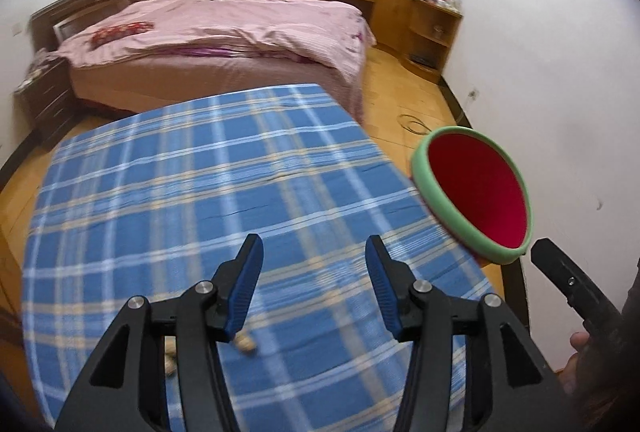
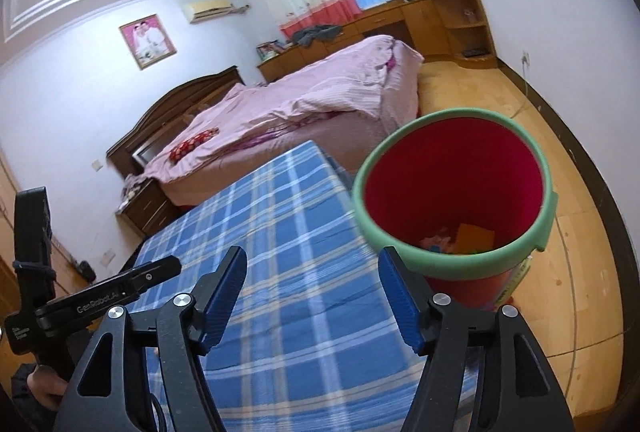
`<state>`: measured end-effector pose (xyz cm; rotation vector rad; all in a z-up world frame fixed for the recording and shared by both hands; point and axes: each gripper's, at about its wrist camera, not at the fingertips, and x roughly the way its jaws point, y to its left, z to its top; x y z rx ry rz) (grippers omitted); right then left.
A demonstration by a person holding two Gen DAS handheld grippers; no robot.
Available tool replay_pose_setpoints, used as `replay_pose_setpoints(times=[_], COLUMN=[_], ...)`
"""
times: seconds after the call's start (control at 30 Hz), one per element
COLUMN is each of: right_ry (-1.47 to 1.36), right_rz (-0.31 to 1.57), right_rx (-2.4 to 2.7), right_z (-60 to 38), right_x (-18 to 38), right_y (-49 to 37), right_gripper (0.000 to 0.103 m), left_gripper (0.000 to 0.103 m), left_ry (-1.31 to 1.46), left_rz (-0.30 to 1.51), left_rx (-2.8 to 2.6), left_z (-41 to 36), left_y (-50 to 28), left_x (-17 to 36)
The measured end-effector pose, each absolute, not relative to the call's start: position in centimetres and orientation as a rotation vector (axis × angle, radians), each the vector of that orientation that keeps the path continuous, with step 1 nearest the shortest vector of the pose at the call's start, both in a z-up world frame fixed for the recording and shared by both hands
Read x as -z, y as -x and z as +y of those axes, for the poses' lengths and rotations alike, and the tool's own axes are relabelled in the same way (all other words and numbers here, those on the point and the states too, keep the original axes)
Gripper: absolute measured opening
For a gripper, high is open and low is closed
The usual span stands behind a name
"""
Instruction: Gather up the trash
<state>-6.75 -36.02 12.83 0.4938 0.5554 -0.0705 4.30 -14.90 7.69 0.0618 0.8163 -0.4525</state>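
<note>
- Red bin (image 2: 452, 200) with a green rim sits off the table's (image 1: 200, 172) right edge and already holds some scraps.
- Pale crumpled bits (image 1: 245, 343) lie near the near edge, uncollected.
- Left gripper (image 1: 314, 288) and right gripper (image 2: 312, 296) both gape, holding nothing.

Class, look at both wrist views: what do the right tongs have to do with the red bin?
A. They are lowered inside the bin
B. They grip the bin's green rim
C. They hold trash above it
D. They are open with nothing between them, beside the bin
D: the right tongs are spread wide and empty, with the red bin just off to their right.
</note>
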Motion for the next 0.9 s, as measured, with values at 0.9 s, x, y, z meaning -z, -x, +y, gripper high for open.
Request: replay_pose_setpoints(times=[0.9], right_ry=[-0.314], right_rz=[0.515], right_rx=[0.064], right_z=[-26.9], right_x=[-10.8], right_y=[8.1], right_gripper=[0.083], left_gripper=[0.061], left_ry=[-0.053], left_rz=[0.756], left_rx=[0.197], left_z=[-5.8], left_y=[1.5], left_x=[-4.2])
